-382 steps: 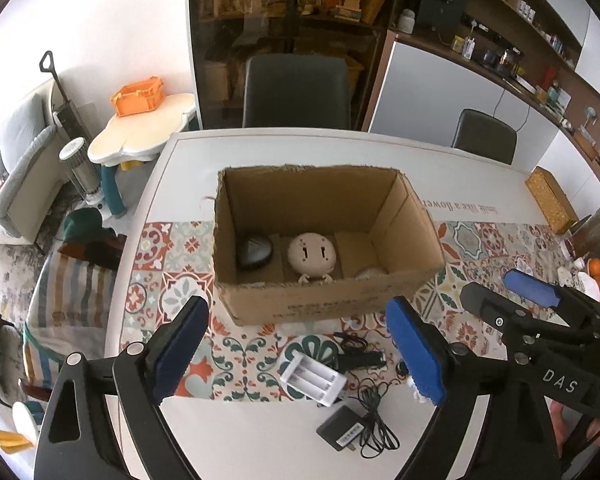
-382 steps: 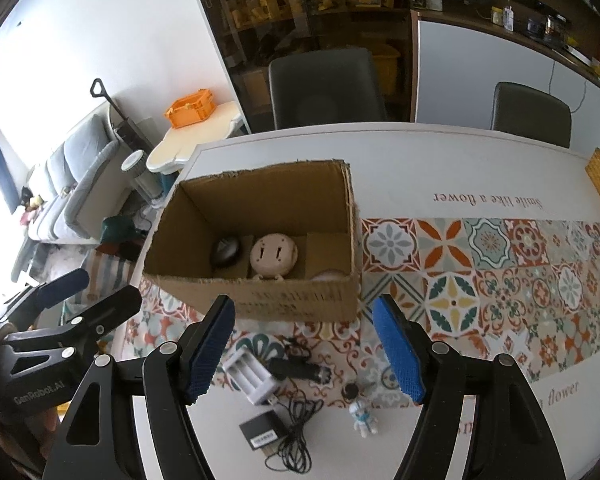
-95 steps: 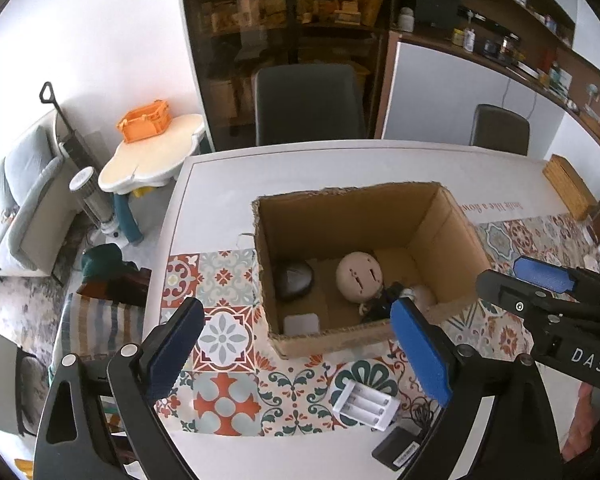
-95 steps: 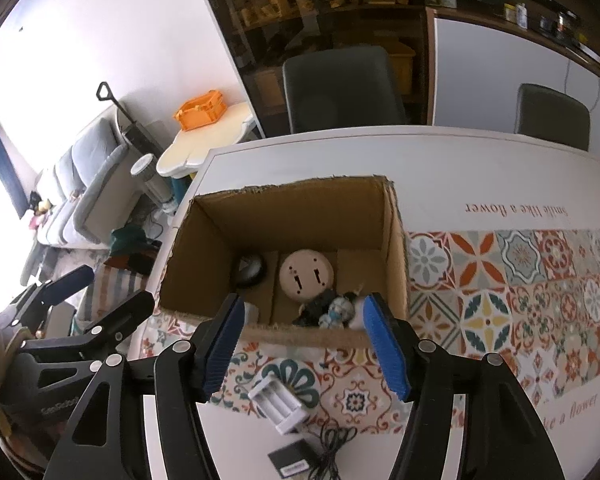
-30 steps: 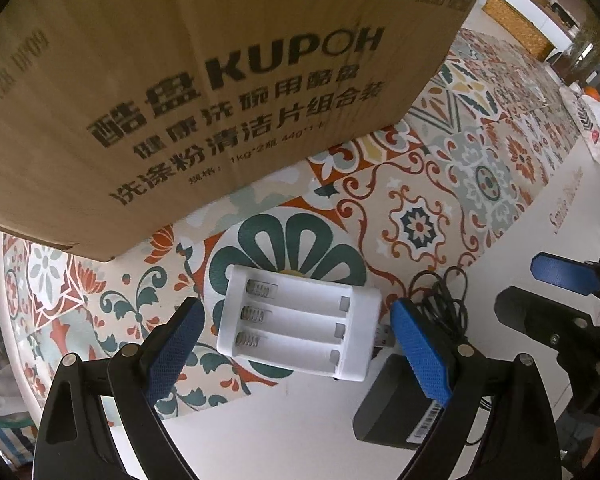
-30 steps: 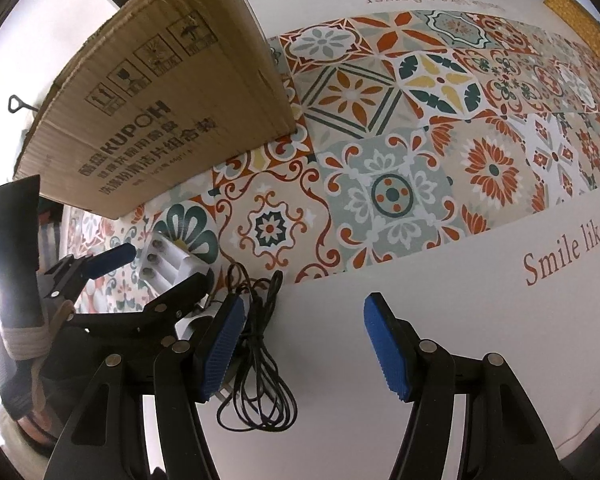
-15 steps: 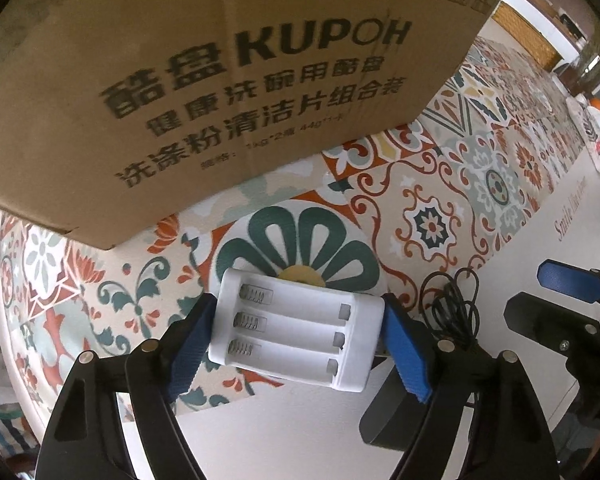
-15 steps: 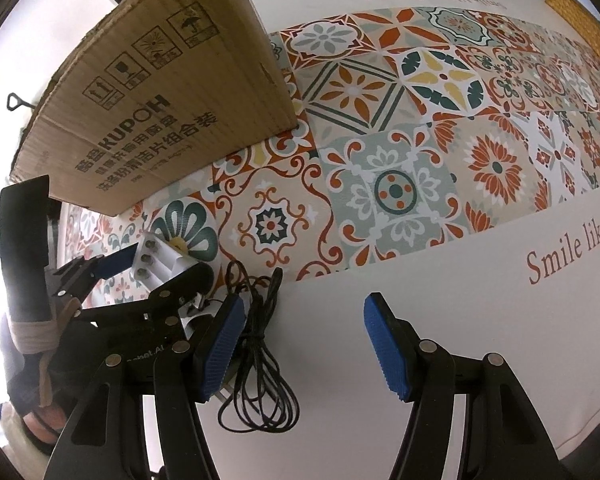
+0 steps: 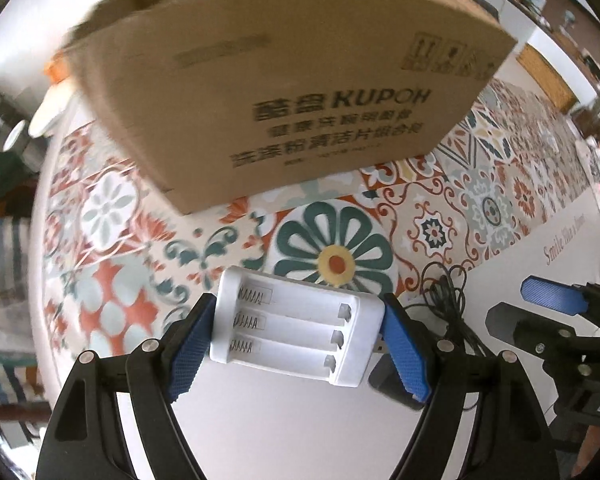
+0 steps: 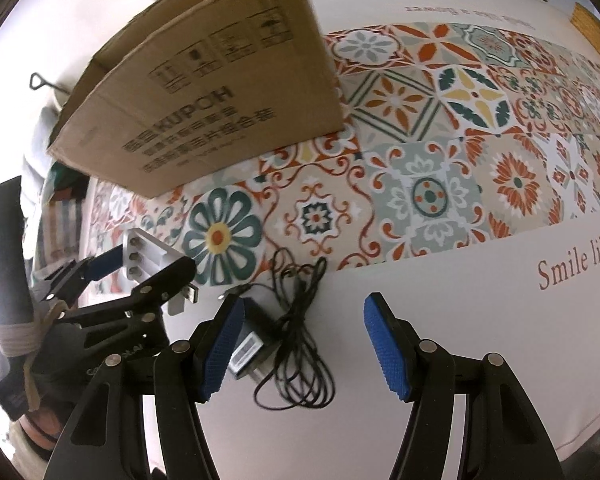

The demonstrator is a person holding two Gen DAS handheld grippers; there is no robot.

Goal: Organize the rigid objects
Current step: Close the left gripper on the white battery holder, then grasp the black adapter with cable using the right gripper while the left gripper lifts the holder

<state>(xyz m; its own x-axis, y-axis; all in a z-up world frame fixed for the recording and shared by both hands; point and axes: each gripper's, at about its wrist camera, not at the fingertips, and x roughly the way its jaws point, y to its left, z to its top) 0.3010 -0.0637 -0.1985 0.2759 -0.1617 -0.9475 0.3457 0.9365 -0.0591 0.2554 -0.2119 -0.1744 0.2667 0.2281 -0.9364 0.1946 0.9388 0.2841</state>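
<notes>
A: What are the left gripper [image 9: 296, 334] jaws doing?
B: Clamped on the white plastic three-slot battery holder [image 9: 298, 334], lifted near the counter's [image 10: 480, 320] front edge.
A: The right gripper [image 10: 302, 346]?
B: Jaws spread wide, holding nothing, over the black adapter with coiled cable [image 10: 290, 354]. The brown cardboard box [image 9: 284, 92] stands behind, on the patterned tile runner [image 10: 440, 184]

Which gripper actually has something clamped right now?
The left gripper: its blue pads press both ends of the white battery holder. The right gripper is open, over the black adapter and cable.
</notes>
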